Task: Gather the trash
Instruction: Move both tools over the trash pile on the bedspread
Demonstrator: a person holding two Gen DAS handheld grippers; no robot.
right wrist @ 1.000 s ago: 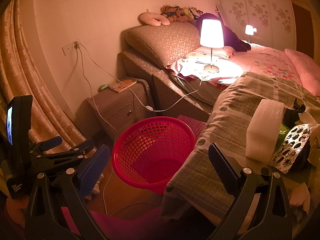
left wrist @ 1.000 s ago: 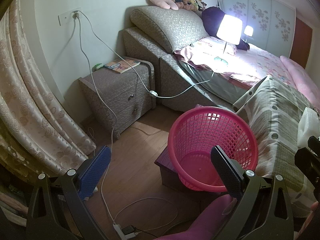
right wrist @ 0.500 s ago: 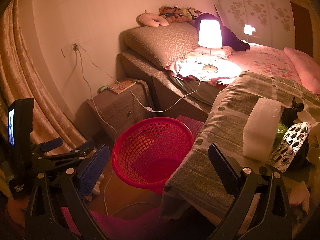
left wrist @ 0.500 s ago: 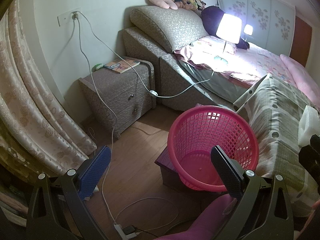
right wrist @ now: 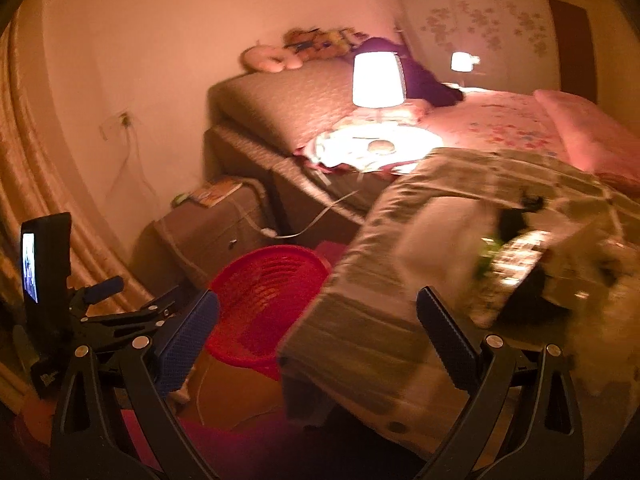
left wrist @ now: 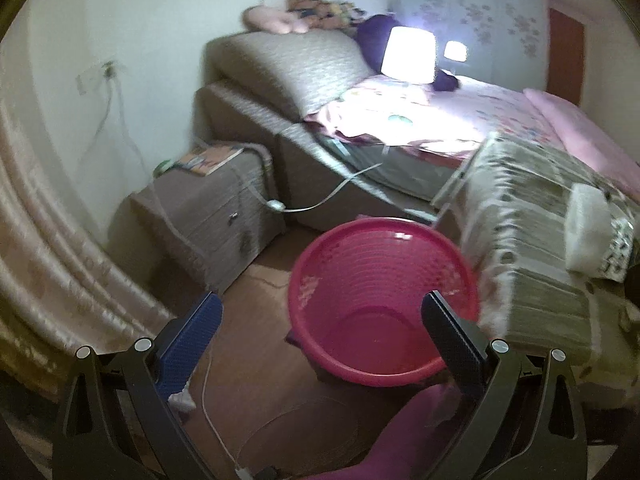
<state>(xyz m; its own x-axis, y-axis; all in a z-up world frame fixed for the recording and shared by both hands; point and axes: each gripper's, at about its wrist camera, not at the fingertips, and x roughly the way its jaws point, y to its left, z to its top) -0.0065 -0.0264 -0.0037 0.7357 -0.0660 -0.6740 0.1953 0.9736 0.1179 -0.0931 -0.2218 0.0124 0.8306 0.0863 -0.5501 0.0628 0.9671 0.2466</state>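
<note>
**Trash heaped on the cloth-covered surface — both tongs empty**

Both views are motion-blurred, so detail is thin. The left tongs [left wrist: 320,332] stand wide open over the pink basket [left wrist: 384,304], nothing between them. The right tongs [right wrist: 316,328] are also spread wide and empty, aimed at the near edge of the surface [right wrist: 360,312] under its patterned cloth.

The trash sits at the right end of that surface, well apart from the basket on the floor to its left:
- white block [right wrist: 440,236] — looks like foam; we judge it light, stiff, a little crumbly. Take it across the narrow faces, gentle squeeze.
- perforated tray [right wrist: 516,256], leaning among the pile — likely thin plastic, springy and slick; pinch an edge, not the middle.
- black item [right wrist: 516,216] and pale crumpled stuff [right wrist: 612,304] — too blurred to name; probably soft bag or paper, light, grab a bunched fold.

Nothing here seems heavy or fragile. Risk we expect: light pieces slipping or dragging neighbours off the cloth.
</note>
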